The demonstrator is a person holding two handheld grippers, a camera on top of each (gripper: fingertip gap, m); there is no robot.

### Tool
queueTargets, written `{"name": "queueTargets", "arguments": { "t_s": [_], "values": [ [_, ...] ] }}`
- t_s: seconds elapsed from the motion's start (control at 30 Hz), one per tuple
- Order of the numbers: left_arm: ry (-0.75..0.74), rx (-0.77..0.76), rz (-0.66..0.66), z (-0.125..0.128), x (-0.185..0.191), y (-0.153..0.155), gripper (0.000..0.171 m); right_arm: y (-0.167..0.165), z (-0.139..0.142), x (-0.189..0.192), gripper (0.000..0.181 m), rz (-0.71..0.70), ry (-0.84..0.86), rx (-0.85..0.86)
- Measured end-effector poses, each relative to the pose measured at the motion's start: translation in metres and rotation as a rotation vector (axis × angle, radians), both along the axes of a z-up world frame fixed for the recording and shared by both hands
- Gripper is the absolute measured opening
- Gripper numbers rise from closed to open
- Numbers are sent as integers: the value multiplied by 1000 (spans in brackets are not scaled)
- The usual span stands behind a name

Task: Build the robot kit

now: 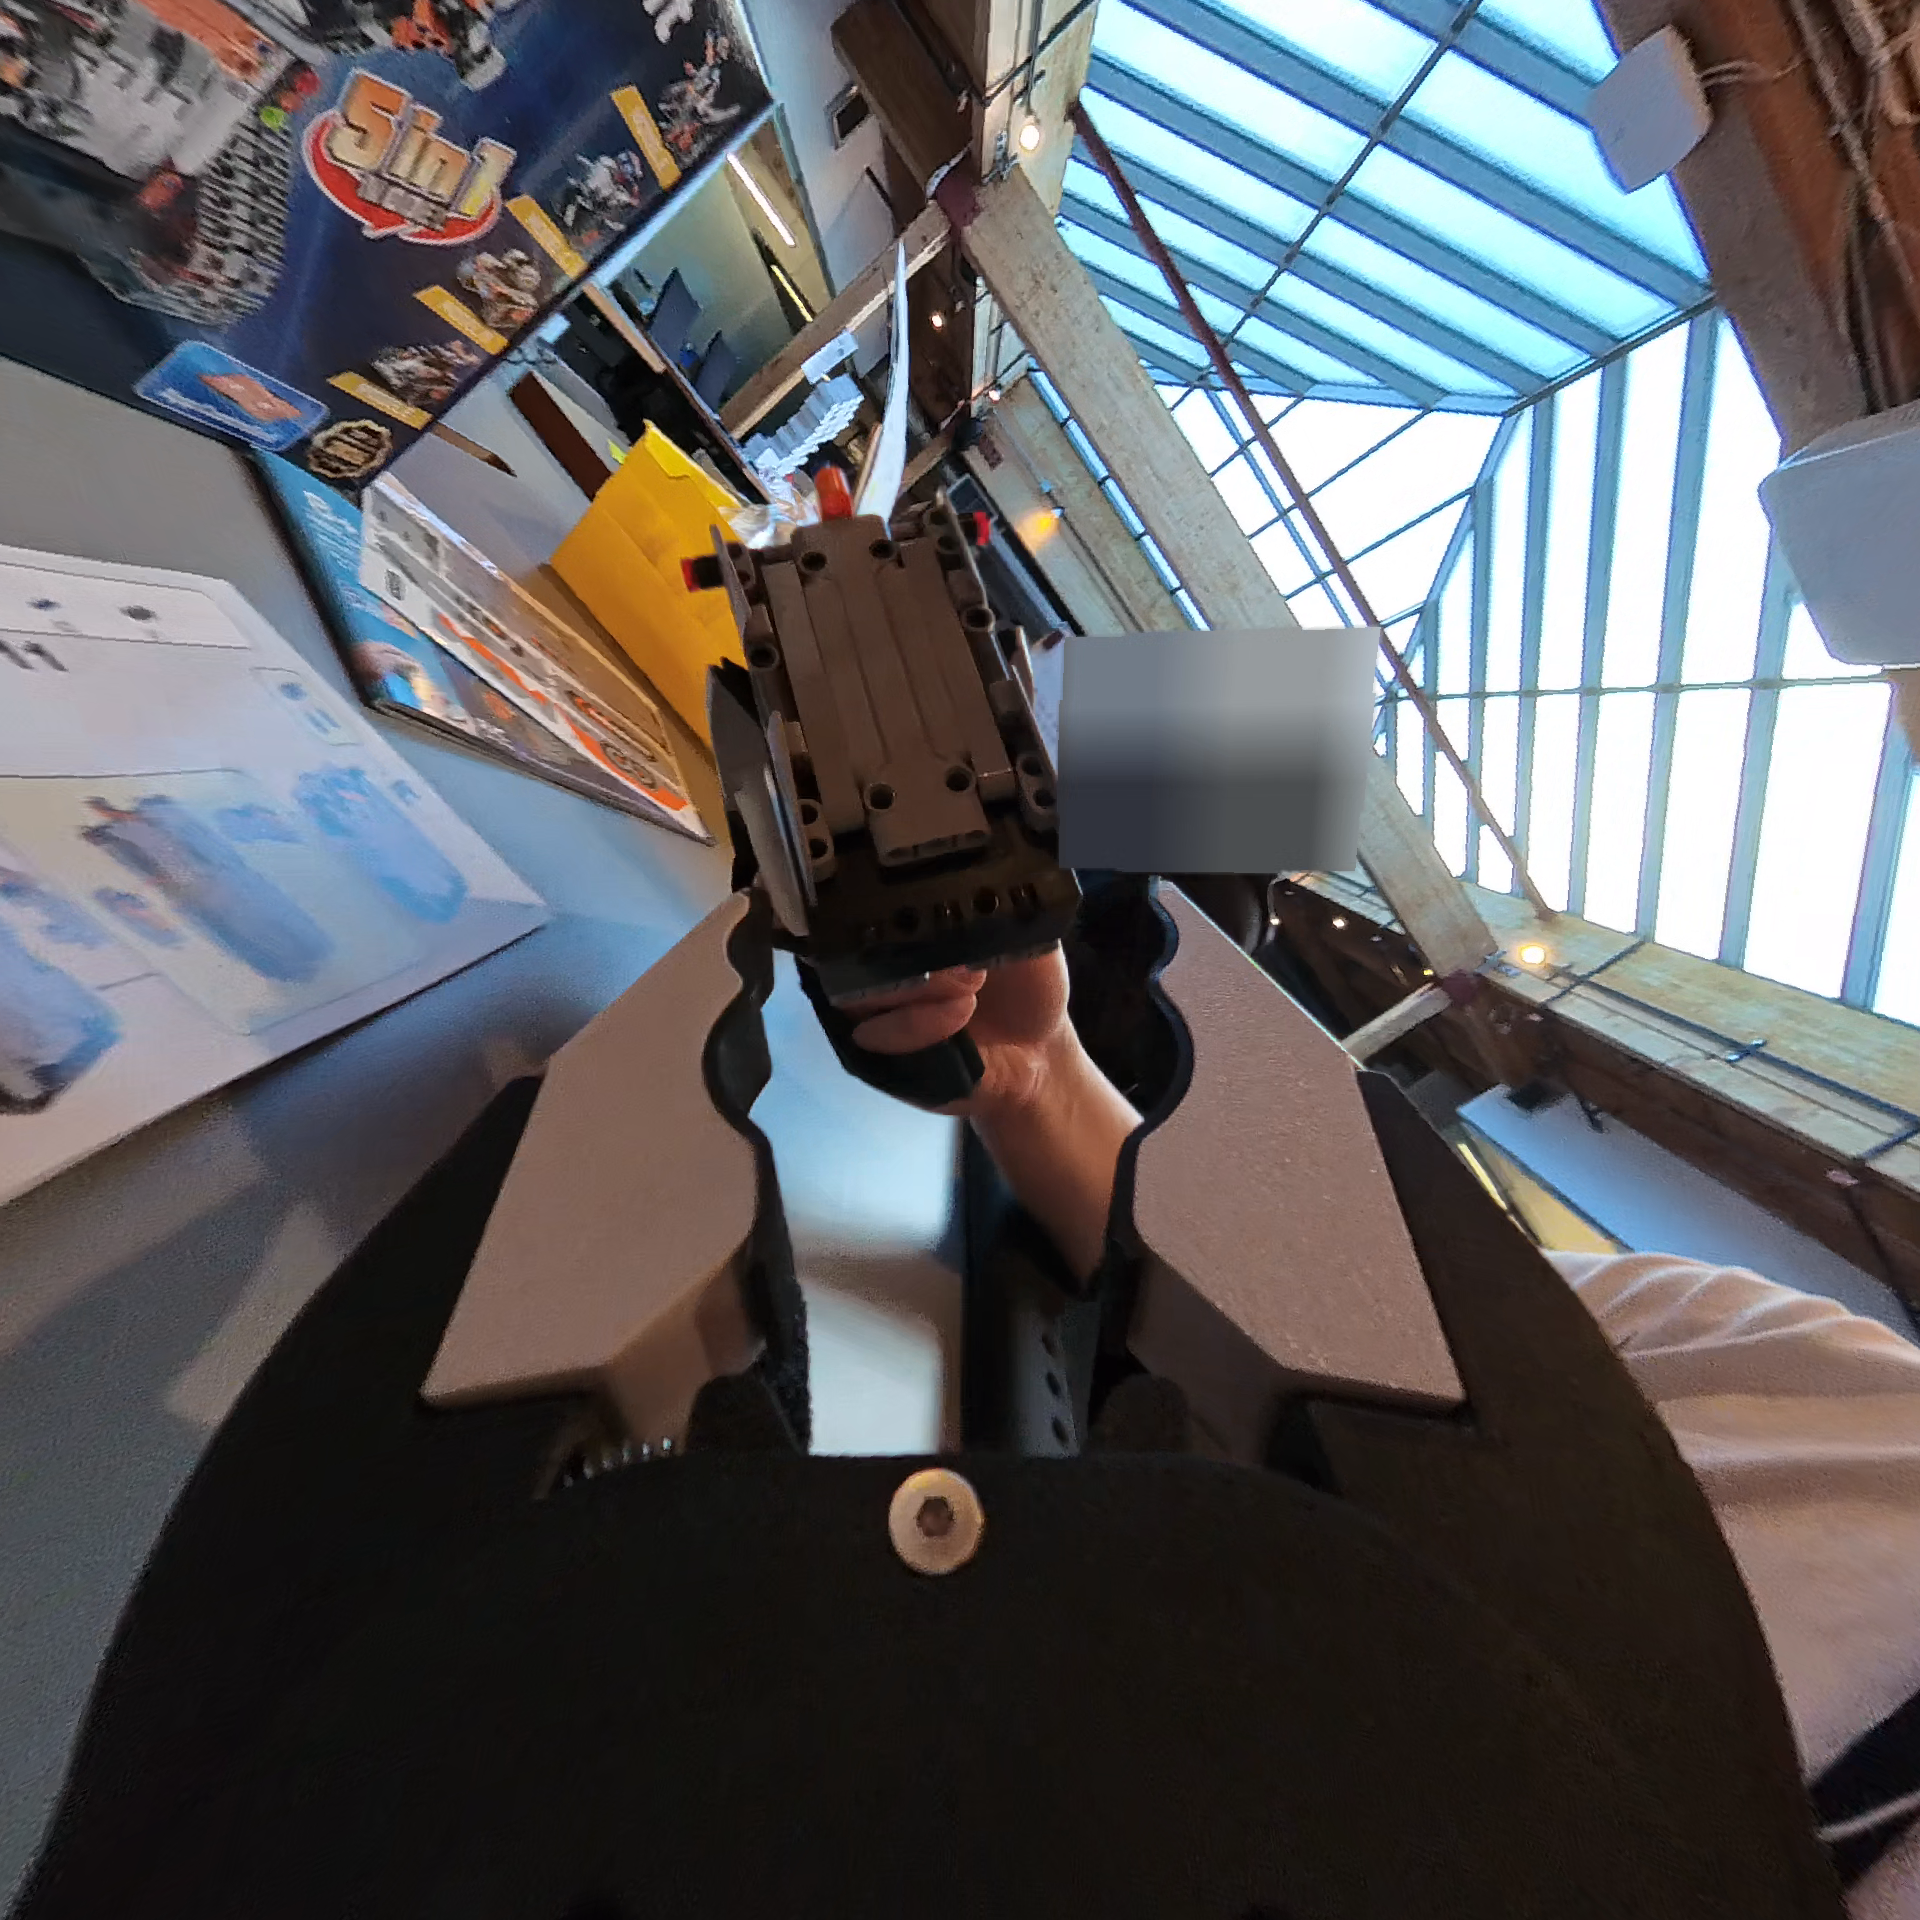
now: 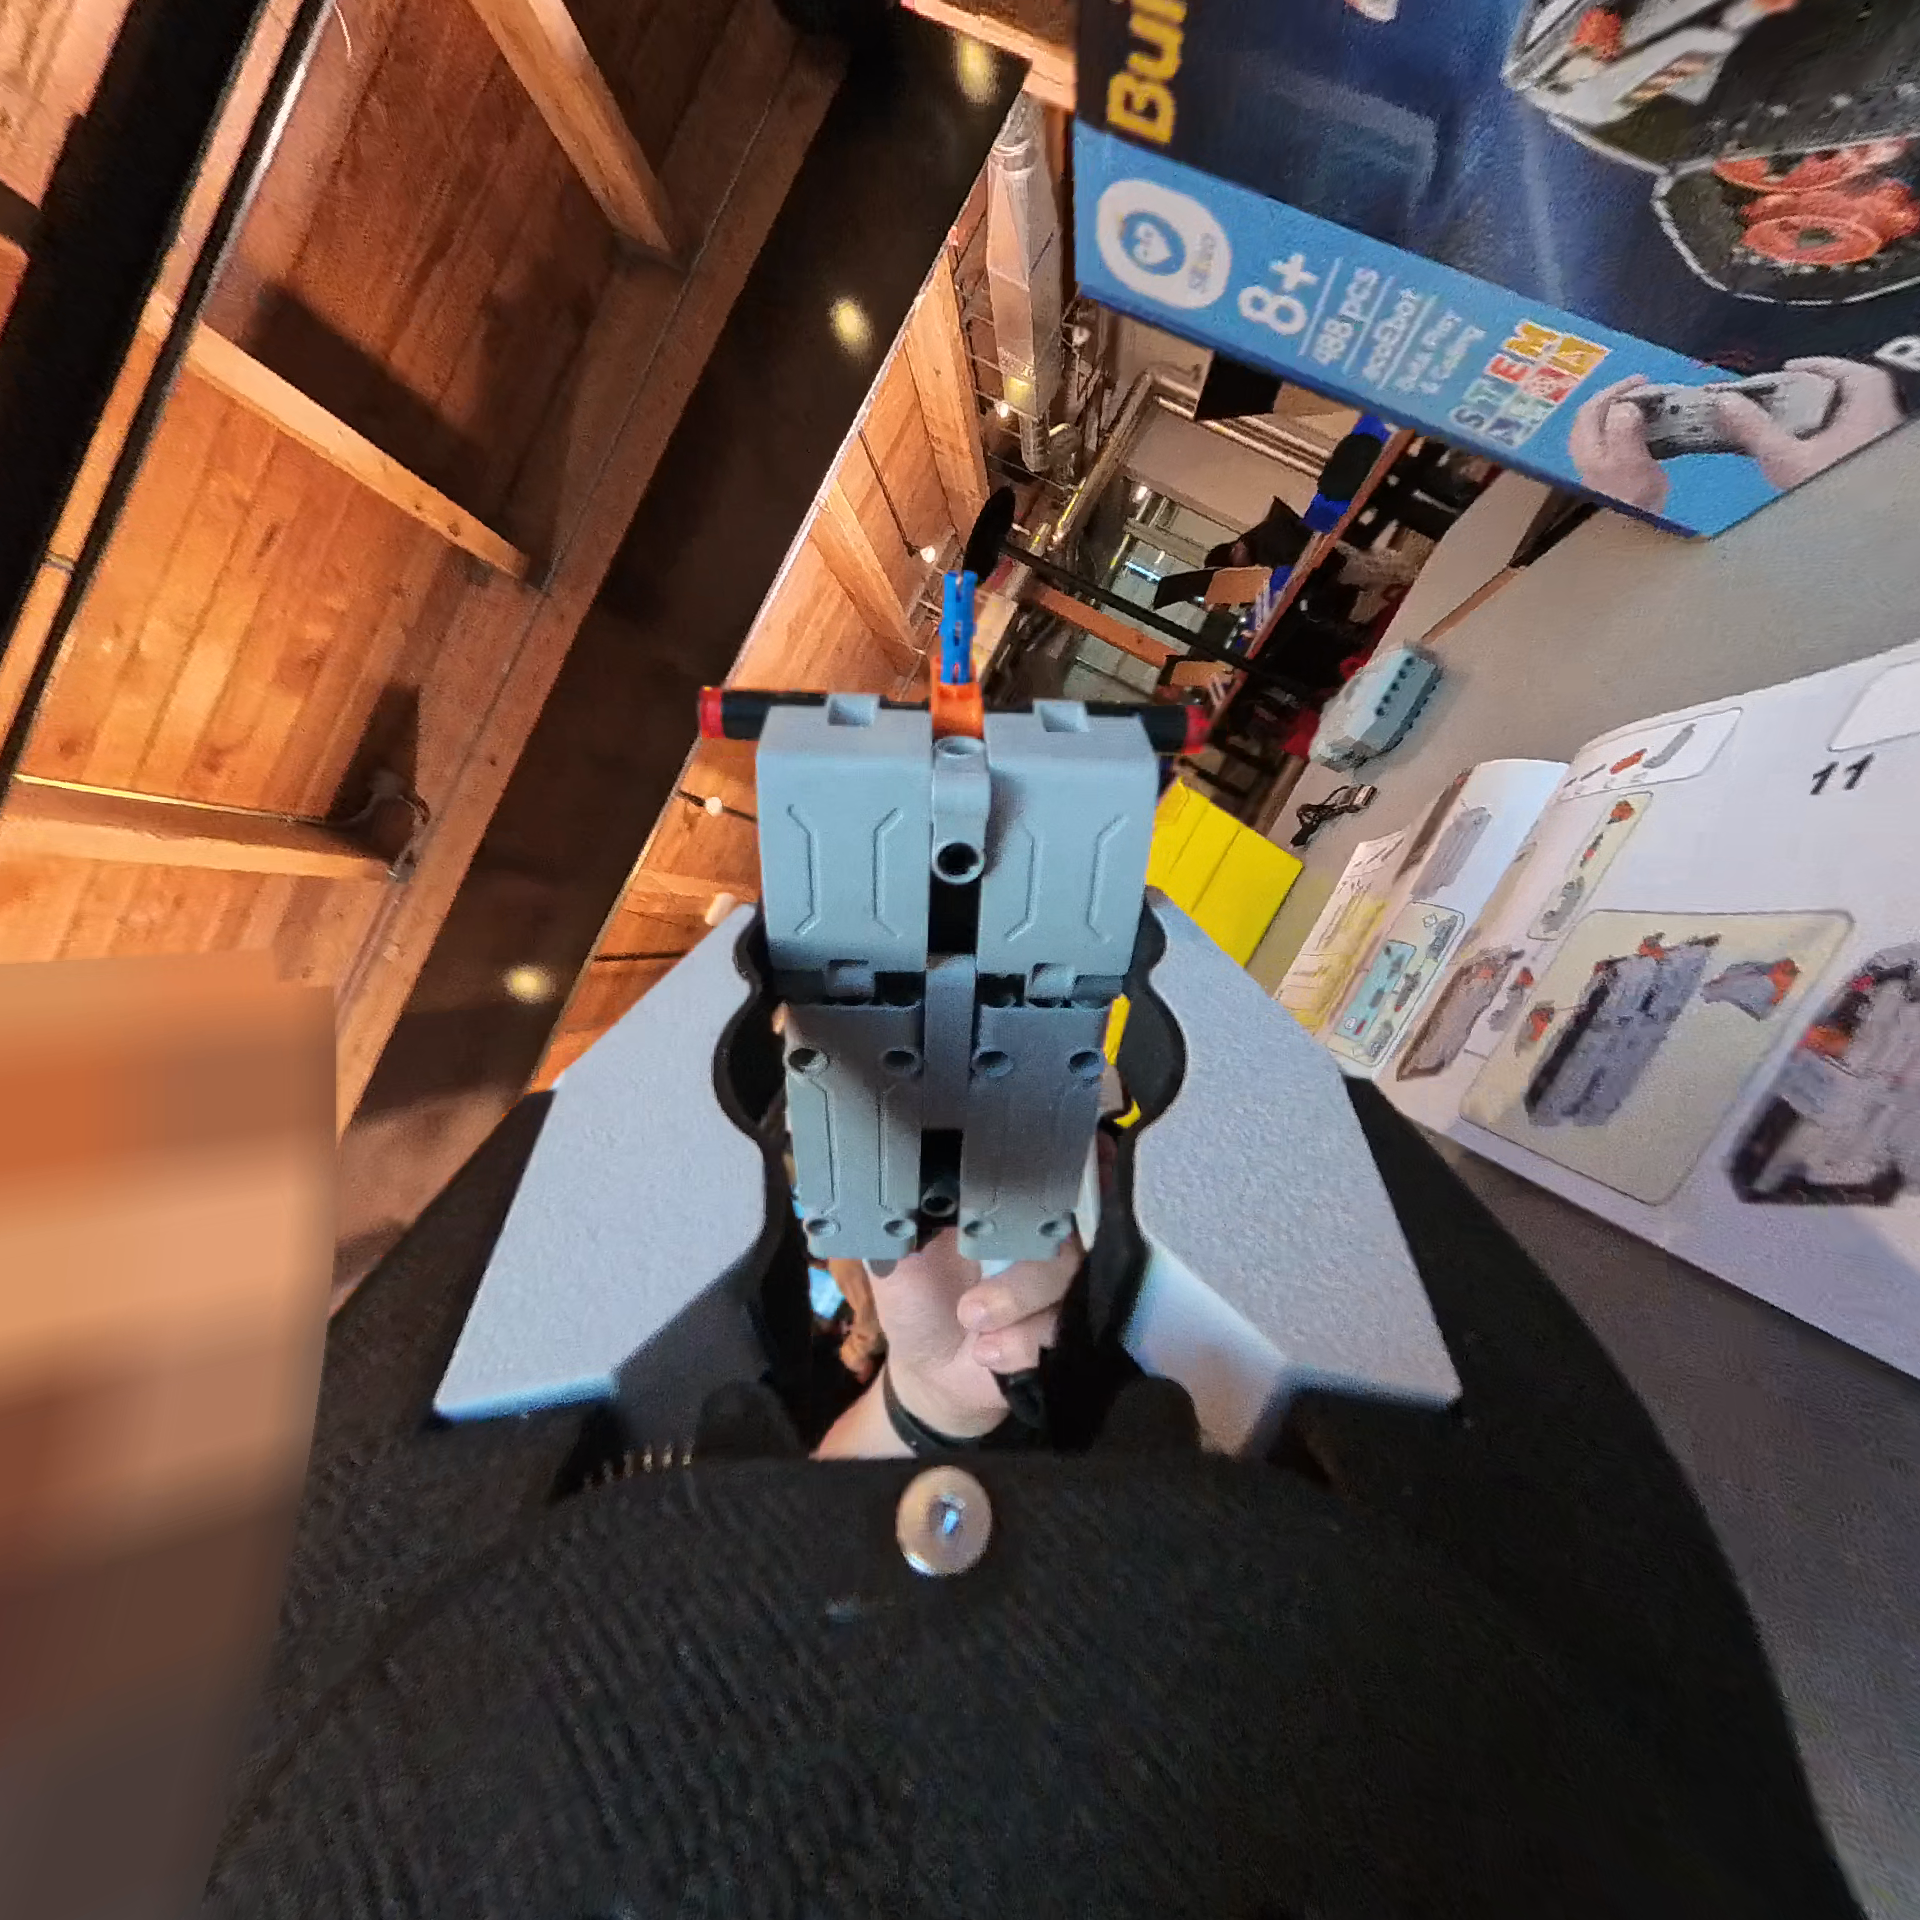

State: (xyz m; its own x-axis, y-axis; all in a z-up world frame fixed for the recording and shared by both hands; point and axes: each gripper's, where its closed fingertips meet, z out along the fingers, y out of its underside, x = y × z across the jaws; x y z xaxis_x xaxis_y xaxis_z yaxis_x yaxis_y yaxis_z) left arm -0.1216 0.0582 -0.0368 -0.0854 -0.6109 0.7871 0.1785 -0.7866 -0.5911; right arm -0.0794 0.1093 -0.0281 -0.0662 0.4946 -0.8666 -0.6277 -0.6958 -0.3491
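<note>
Both grippers are up in the air, off the table point(image 2: 1610, 623). At the table's far edge stands a big dark-blue toy box point(image 2: 1455, 208) with bold printed lettering, a round badge and pictures of brick-built robots. An open instruction booklet point(image 2: 1662, 987) lies nearer, showing drawn build steps and a printed step number. A yellow envelope point(image 2: 1226, 873) and a small grey module point(image 2: 1377, 707) rest farther along the table.

The brick assembly point(image 2: 862, 831) sits right between the fingers of the right gripper point(image 2: 951, 945). Its two wide grey blocks fill the gap, and the tips press close on either side. It's mostly grey, with ribbed panels, round pin holes and a black axle point(image 2: 727, 715) with red ends across the top. An orange connector point(image 2: 954, 701) there carries a blue pin point(image 2: 956, 613). A hand point(image 2: 935, 1340) shows below it.

From the other side, the left gripper point(image 1: 956, 935) meets the assembly's point(image 1: 894, 727) black studded base. One fingertip touches a corner and the other stands slightly off, so I cannot tell whether it grips. A gloved hand point(image 1: 997, 1039) shows just beneath. The box point(image 1: 416, 208), the booklet point(image 1: 208, 779) and a second printed leaflet point(image 1: 499, 644) line the table point(image 1: 125, 468) behind.
</note>
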Motion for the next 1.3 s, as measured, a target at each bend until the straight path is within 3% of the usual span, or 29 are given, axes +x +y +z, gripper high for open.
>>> {"name": "queueTargets", "arguments": {
  "t_s": [0.23, 0.5, 0.63, 0.7, 0.83, 0.87, 0.97, 1.17, 1.3],
  "values": [
    [32, 29, 78, -3, -20, 21, 74, 7, -8, 24, 63, 5, 169, -101],
    [151, 399, 409, 60, -48, 72, 75, 1, 4, 27, 63, -26, 100, 47],
    [106, 403, 435, 79, -31, 93, 75, 0, 8, 33, 64, -24, 98, 58],
    [65, 385, 426, 73, -25, 94, 71, 0, -2, 31, 63, -9, 53, 21],
    [137, 304, 342, 27, -24, 79, 79, 4, -10, 31, 63, 13, 72, -40],
    [138, 278, 333, 26, -29, 80, 82, 5, -9, 32, 62, 18, 85, -49],
    [90, 287, 388, 45, -52, 91, 81, 8, -9, 38, 64, -2, 78, -52],
    [235, 380, 667, 49, -115, 121, 83, 14, -20, 51, 63, -45, 116, -130],
    [221, 359, 716, 49, -131, 128, 82, 15, -21, 51, 63, -25, 168, -147]
  ]
}}
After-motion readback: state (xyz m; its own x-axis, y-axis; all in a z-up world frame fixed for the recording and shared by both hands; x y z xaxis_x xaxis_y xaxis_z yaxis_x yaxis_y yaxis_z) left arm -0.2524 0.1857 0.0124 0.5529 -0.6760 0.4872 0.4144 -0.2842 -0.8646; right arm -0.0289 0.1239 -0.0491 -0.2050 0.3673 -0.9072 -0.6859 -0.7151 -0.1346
